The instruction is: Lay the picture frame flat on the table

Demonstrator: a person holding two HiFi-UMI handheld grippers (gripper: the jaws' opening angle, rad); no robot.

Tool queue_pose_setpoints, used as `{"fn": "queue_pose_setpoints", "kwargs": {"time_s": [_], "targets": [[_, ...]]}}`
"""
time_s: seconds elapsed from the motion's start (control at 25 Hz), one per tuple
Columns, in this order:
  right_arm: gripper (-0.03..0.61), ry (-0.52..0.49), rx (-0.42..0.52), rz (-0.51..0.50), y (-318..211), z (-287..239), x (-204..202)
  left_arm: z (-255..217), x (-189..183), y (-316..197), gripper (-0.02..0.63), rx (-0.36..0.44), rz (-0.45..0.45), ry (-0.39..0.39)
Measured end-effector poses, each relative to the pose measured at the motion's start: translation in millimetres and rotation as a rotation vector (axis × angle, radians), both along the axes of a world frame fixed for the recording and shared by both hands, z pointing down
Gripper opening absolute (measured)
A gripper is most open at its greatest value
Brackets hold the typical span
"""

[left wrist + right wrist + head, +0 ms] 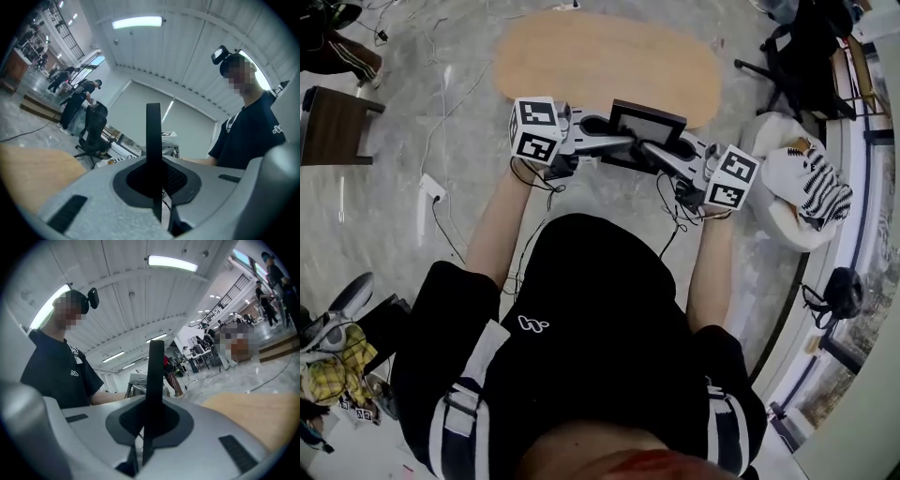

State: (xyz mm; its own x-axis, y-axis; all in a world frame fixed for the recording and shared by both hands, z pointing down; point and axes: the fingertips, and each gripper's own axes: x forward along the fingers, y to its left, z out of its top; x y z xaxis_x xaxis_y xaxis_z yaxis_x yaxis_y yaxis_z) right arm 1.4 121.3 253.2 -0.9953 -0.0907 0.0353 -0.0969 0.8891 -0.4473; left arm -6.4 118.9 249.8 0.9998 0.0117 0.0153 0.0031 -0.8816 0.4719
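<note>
A dark picture frame [645,133] hangs in the air near the front edge of the oval wooden table [581,56], held from both sides. My left gripper [617,143] is shut on its left side. My right gripper [649,150] is shut on its lower right part. Edge-on in the left gripper view, the frame [153,140] rises as a thin black bar between the jaws. The right gripper view has the same thin bar [154,380] clamped between the jaws, with the table [258,413] at the right.
A dark stool [333,127] stands at the left. A black office chair [797,56] and a white beanbag with a striped cloth [806,187] are at the right. Cables and a white power strip [429,192] lie on the floor. People stand far off.
</note>
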Motion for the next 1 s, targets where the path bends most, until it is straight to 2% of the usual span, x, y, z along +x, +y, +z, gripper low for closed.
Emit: {"fn": "queue_pose_setpoints", "kwargs": {"time_s": [0.24,0.36,0.44,0.64,1.0], "targets": [[0.021,-0.037,-0.119,0.035,-138.4,20.4,-17.3,19.7,-17.9,-138.1,0.023,-0.129,-0.017,-0.019],[0.021,-0.058,-0.179,0.062,-219.0,29.5,-8.5,29.0,-10.1,-219.3,0.023,-0.220,-0.025,0.006],[0.021,-0.070,-0.200,0.083,-250.8,34.5,-3.2,33.0,-4.8,-252.4,0.021,-0.263,-0.026,0.025],[0.021,-0.061,-0.236,0.100,-252.0,53.2,-5.3,50.9,-6.9,-254.4,0.021,-0.288,-0.007,0.030],[0.023,-0.102,-0.362,0.113,-251.9,98.9,5.7,91.1,-1.4,-258.1,0.020,-0.365,-0.050,0.036]]}}
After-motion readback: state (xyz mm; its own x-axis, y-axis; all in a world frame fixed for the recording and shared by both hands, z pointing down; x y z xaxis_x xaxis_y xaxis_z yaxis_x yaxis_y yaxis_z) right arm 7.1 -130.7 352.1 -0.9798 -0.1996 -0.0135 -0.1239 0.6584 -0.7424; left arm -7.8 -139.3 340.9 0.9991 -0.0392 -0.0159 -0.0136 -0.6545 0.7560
